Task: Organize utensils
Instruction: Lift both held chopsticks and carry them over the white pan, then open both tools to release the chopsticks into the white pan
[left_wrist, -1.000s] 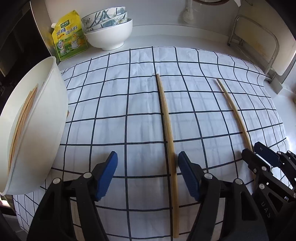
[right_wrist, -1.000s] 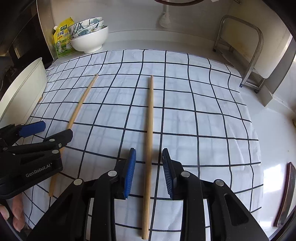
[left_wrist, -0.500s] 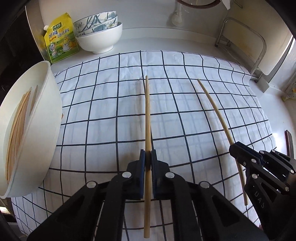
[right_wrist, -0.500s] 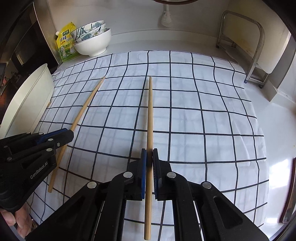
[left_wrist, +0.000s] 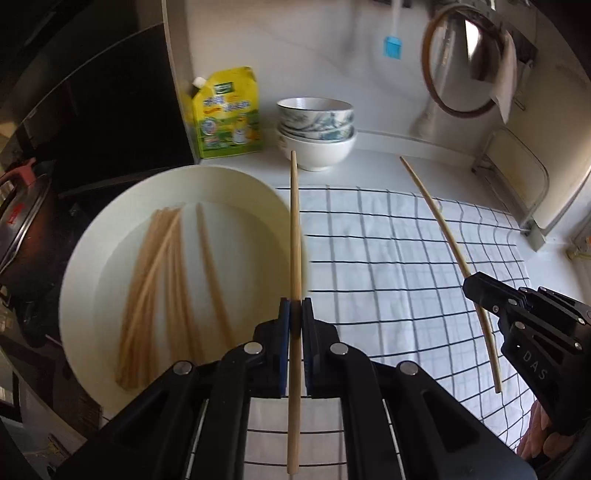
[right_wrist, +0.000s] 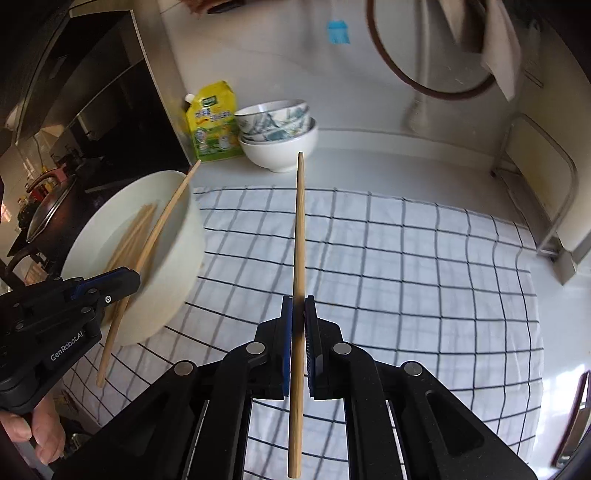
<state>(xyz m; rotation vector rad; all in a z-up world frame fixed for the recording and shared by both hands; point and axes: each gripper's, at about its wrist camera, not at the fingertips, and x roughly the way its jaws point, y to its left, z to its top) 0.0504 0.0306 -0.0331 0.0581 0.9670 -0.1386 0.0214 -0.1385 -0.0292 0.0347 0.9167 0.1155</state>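
**Two chopsticks clamped, bowl contents blurred**

One chopstick (left_wrist: 294, 236) is pinched in the closed left tool (left_wrist: 294, 325) beside the white bowl (left_wrist: 92, 236). A second chopstick (right_wrist: 300, 229) is clamped by the right tool (right_wrist: 299, 325) over the checked cloth (right_wrist: 406, 266). Chopsticks in the bowl (left_wrist: 159, 280) are smeared by blur and cannot be counted.

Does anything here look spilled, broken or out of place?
Nothing stands out. Each tongs, left and right, pinches one chopstick above the checked cloth; more chopsticks lie in the white bowl.
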